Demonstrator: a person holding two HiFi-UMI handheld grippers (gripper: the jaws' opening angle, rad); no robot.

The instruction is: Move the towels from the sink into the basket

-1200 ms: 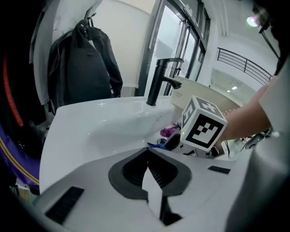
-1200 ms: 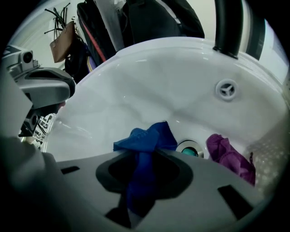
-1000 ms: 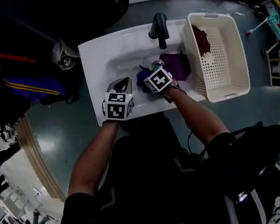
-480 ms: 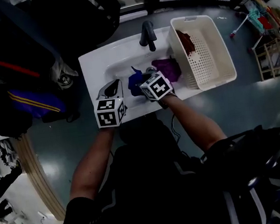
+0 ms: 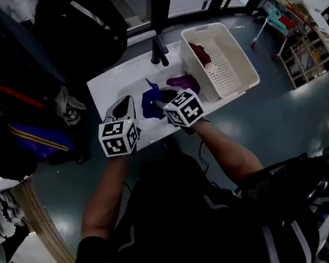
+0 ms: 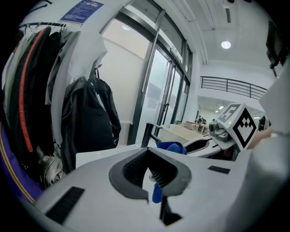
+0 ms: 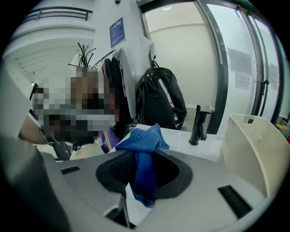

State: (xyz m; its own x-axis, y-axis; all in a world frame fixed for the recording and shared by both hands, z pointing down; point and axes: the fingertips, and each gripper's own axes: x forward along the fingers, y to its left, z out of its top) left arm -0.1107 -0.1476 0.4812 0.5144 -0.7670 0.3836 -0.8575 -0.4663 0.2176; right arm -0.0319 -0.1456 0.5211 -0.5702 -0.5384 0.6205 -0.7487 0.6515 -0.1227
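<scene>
The white sink has a black faucet at its back. My right gripper is shut on a blue towel that hangs above the basin; in the right gripper view the blue towel bunches between the jaws of the right gripper. A purple towel lies in the sink beside the cream basket, which holds a dark red towel. My left gripper hovers over the sink's left part, shut and empty. The left gripper sees the blue towel beyond its tips.
Dark coats and a black backpack hang behind and to the left of the sink. Glass doors run along the back wall. A wooden shelf unit stands far right on the grey floor.
Both grippers have risen above the sink. The right one has lifted the blue towel up out of the basin; the purple towel stays in the sink.
</scene>
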